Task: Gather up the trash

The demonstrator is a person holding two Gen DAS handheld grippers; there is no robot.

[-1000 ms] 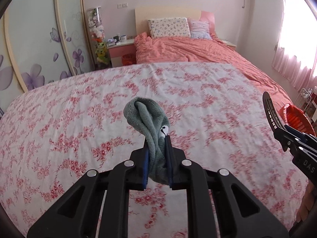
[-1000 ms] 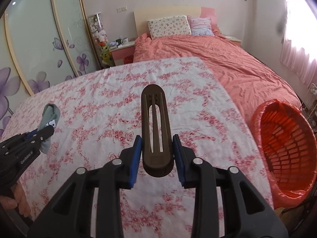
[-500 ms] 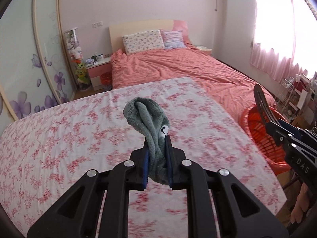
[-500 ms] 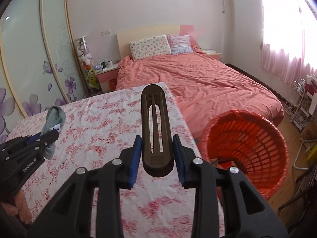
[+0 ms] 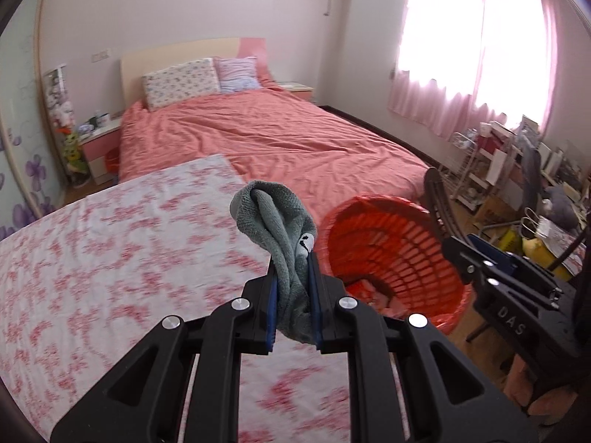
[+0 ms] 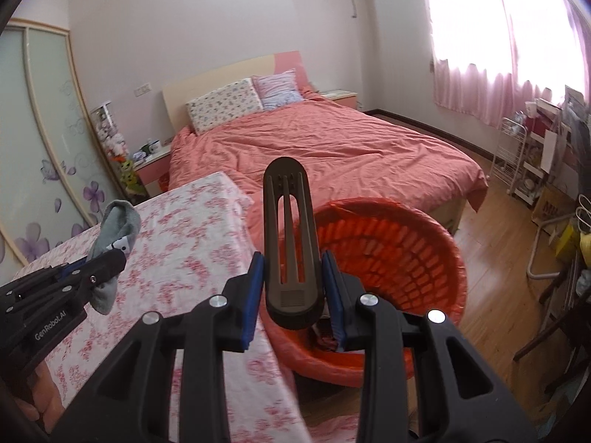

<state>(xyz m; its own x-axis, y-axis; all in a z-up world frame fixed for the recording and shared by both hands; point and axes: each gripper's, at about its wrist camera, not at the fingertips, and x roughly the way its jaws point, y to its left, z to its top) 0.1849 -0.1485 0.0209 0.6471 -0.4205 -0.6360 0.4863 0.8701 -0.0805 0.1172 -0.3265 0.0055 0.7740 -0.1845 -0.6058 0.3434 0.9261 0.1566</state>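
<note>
My left gripper (image 5: pixel 292 308) is shut on a grey sock (image 5: pixel 275 221) that sticks up between its blue pads, over the edge of the floral bed cover. My right gripper (image 6: pixel 293 304) is shut on a dark brown slotted plastic piece (image 6: pixel 290 229) and holds it upright in front of the red plastic basket (image 6: pixel 399 243). The basket also shows in the left wrist view (image 5: pixel 388 243), just right of the sock, with some items lying at its bottom. The right gripper shows at the right of the left wrist view (image 5: pixel 491 269), and the left gripper with the sock at the left of the right wrist view (image 6: pixel 110 232).
The floral-covered surface (image 5: pixel 110 243) lies left of the basket. A bed with a salmon cover (image 6: pixel 332 147) stands behind. A wire shelf (image 6: pixel 517 162) and clutter line the right wall under pink curtains. Wooden floor (image 6: pixel 487 221) lies beyond the basket.
Both grippers have swung right, away from the floral cover and toward the red basket, which now sits close in front. The sock and the brown piece stay gripped.
</note>
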